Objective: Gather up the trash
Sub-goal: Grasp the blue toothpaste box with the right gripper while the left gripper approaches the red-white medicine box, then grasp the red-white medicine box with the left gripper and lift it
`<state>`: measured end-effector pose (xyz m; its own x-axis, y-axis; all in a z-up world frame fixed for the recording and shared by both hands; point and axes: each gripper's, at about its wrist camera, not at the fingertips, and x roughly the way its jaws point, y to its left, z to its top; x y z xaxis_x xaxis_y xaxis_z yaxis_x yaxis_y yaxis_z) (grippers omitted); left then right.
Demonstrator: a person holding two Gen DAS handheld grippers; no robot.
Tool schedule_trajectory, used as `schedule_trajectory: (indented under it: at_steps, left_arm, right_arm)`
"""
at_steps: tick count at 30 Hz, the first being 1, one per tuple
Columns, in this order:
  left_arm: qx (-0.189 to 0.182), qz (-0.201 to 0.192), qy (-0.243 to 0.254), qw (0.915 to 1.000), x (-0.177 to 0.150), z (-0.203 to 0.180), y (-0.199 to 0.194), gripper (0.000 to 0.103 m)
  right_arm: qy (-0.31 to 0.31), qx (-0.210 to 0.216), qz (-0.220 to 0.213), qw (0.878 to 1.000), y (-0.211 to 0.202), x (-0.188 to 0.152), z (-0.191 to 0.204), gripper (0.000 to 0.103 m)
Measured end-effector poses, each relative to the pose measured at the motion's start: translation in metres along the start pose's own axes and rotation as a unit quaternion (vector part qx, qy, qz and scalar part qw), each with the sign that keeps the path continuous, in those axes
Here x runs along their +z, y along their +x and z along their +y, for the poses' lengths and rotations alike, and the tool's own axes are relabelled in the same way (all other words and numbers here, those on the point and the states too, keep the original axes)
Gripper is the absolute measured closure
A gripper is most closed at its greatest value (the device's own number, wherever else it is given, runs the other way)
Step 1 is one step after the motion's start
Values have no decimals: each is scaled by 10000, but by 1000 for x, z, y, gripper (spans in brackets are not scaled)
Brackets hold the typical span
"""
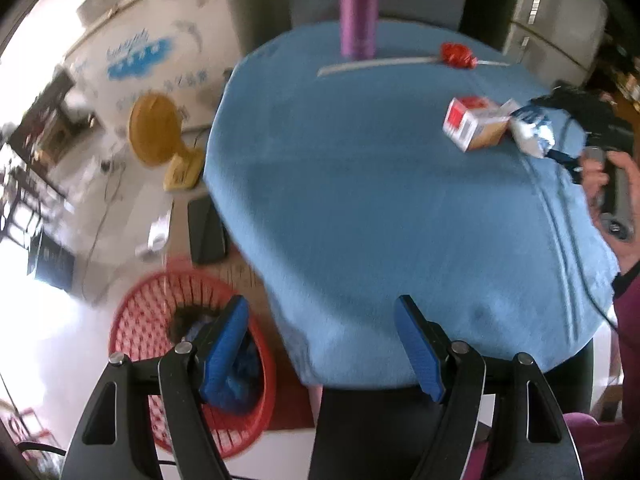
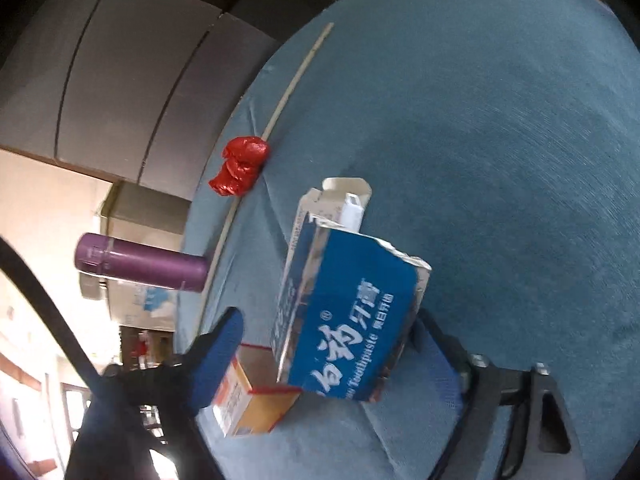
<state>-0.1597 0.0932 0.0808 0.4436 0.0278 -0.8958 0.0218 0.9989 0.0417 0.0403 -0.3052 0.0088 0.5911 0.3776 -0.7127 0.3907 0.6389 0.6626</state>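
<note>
A round table under a blue cloth (image 1: 360, 200) carries the trash. A blue toothpaste box (image 2: 348, 320) stands tilted between the fingers of my right gripper (image 2: 332, 320). Its left finger (image 2: 224, 340) stays a gap away from the box, and the right finger is mostly hidden behind it. A small orange and red box (image 2: 256, 404) lies just under it, touching. A crumpled red wrapper (image 2: 240, 168) and a thin white stick (image 2: 280, 108) lie near the far edge. My left gripper (image 1: 320, 344) hangs open and empty over the near table edge, beside a red mesh basket (image 1: 136, 320).
A purple bottle (image 1: 357, 8) stands at the table's far edge. The basket sits on the floor left of the table with dark blue scraps inside. A yellow fan (image 1: 154, 130) and a black object (image 1: 206, 228) sit on the floor. A hand (image 1: 612, 200) holds the right gripper.
</note>
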Motion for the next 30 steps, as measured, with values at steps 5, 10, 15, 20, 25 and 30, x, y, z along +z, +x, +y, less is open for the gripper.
schedule_trajectory:
  at_steps: [5, 10, 15, 20, 25, 30]
  left_arm:
    - [-10, -587, 576, 9966, 41, -26, -3, 28]
    - [-460, -974, 990, 9892, 87, -62, 13, 28]
    - [-995, -1048, 1469, 9785, 122, -100, 41, 28]
    - [-1618, -802, 1818, 9666, 156, -127, 75, 28]
    - [-1849, -630, 2382, 9514, 175, -149, 97, 28]
    - [-1790, -509, 2838, 9406, 181, -165, 114, 24]
  right_arm:
    - [-275, -211, -128, 9993, 6, 0, 5, 40]
    - [-681, -244, -374, 9967, -23, -4, -3, 41]
    - [-818, -65, -480, 9955, -55, -4, -23, 41]
    - [-872, 183, -353, 9954, -81, -9, -51, 41]
    - [-944, 366, -324, 9943, -96, -18, -65, 41]
    - [-996, 425, -296, 9937, -99, -23, -69, 41]
